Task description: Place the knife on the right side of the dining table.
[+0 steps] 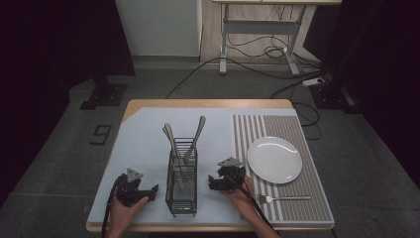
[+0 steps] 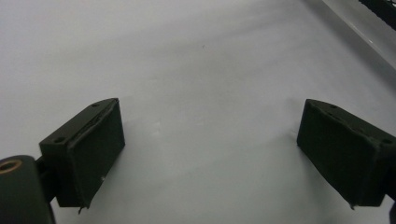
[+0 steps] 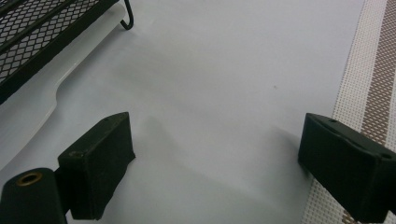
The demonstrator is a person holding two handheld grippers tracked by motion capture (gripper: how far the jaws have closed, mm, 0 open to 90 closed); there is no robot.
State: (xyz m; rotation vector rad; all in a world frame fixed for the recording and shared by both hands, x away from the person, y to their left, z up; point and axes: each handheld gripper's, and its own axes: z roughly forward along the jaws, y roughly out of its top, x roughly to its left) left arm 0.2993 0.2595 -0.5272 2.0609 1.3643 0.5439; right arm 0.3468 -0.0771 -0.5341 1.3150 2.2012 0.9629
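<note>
Black grippers [image 1: 137, 191] (grey three-cornered plates); black cables

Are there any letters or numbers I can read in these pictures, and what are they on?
"9": a pale figure that reads like a nine, on the dark floor left of the table; it is small and dim, so the reading is unsure.
No words, labels or brands can be read on the plate, the wire cutlery basket, the fork or the striped placemat.
</note>
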